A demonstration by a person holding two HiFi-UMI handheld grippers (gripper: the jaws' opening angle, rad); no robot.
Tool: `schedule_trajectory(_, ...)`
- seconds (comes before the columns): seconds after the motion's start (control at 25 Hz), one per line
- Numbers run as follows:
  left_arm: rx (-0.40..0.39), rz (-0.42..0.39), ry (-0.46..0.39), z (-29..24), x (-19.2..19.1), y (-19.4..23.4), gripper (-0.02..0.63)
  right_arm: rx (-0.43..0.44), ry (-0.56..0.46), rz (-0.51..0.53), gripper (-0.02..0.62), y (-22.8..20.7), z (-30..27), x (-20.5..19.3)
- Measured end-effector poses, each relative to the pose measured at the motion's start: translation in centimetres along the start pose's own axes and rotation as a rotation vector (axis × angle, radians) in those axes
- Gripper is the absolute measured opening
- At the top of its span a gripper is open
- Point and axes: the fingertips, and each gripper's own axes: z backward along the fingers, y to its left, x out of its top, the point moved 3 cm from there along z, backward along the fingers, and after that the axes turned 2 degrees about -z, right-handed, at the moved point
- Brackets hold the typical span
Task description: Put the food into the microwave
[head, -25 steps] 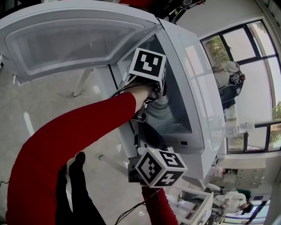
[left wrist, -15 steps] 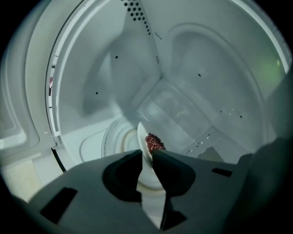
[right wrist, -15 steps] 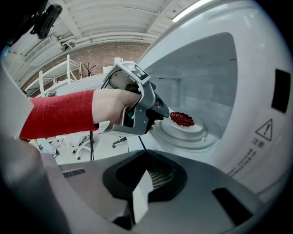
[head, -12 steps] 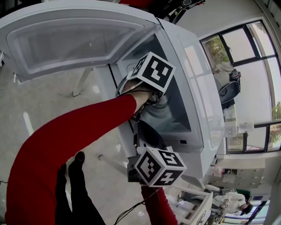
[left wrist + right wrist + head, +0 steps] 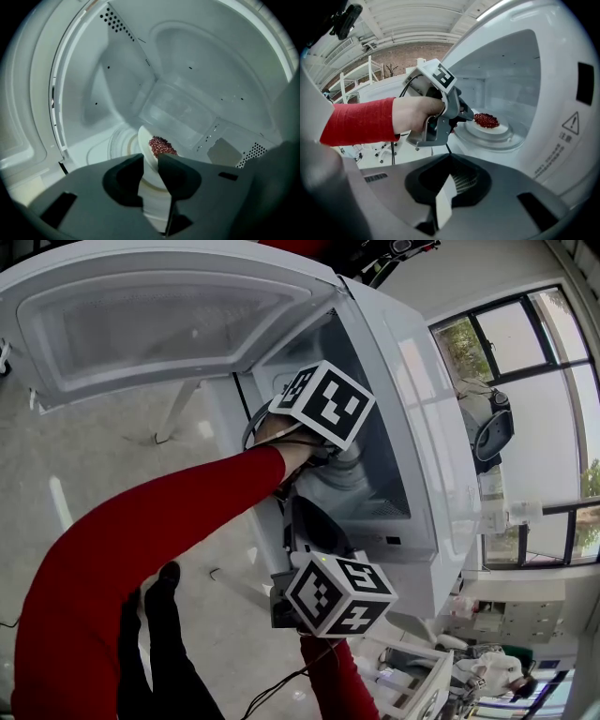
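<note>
Left tool (image 5: 150, 158) jaws freshly apart; plate (image 5: 151, 177) between

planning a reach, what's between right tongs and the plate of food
The left tongs, just opening with the plate rim between them, and the hand holding them; right gripper view shows it.

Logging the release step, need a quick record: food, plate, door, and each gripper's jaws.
food: red granular food, heaped on plate
plate: white plate, resting on turntable inside microwave
door: door swung open
left gripper: left gripper reaches inside the cavity; jaws apart, just been opening, plate rim between them but not clamped
right gripper: right gripper outside the microwave, jaws together, empty
</note>
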Motion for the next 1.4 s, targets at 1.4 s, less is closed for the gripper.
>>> schedule_trajectory(1.4,0.060,-0.157,-0.018,-0.13,0.25,0.51,0.129,0.024,0.008,-0.016,0.014,-0.55,0.32,-0.85)
